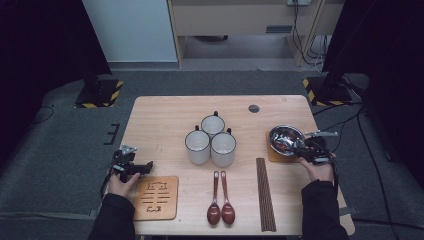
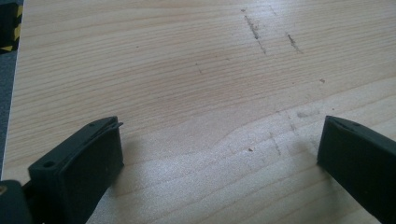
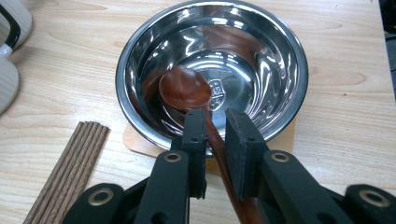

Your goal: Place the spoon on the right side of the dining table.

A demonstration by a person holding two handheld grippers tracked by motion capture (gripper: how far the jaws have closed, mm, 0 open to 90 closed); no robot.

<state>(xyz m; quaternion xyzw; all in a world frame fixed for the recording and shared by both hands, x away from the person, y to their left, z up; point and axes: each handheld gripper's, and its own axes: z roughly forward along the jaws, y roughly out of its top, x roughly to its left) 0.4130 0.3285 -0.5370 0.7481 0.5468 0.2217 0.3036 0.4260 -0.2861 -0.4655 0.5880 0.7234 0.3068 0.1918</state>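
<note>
1. Bowl (image 3: pixel 212 70) of steel sits on a mat (image 3: pixel 140 140), holding a brown spoon (image 3: pixel 184 88).
2. Right gripper (image 3: pixel 215 128) clenches the spoon's handle at the rim.
3. Left gripper (image 2: pixel 219 144) gapes empty over the table (image 2: pixel 187 70).
4. Three mugs (image 1: pixel 212 140): contents unseen.

Not much to read on this table. There's a small stamped emblem on the floor of the steel bowl (image 3: pixel 212 70), a shield-like mark just beside the spoon's bowl, and its characters are too small to make out. Over on the wooden trivet (image 1: pixel 156 197), cut-through slots form a pattern that looks like a character, though I can't read it. Black-and-yellow hazard stripes mark the stand bases (image 1: pixel 99 93) on the floor, no wording on them.
</note>
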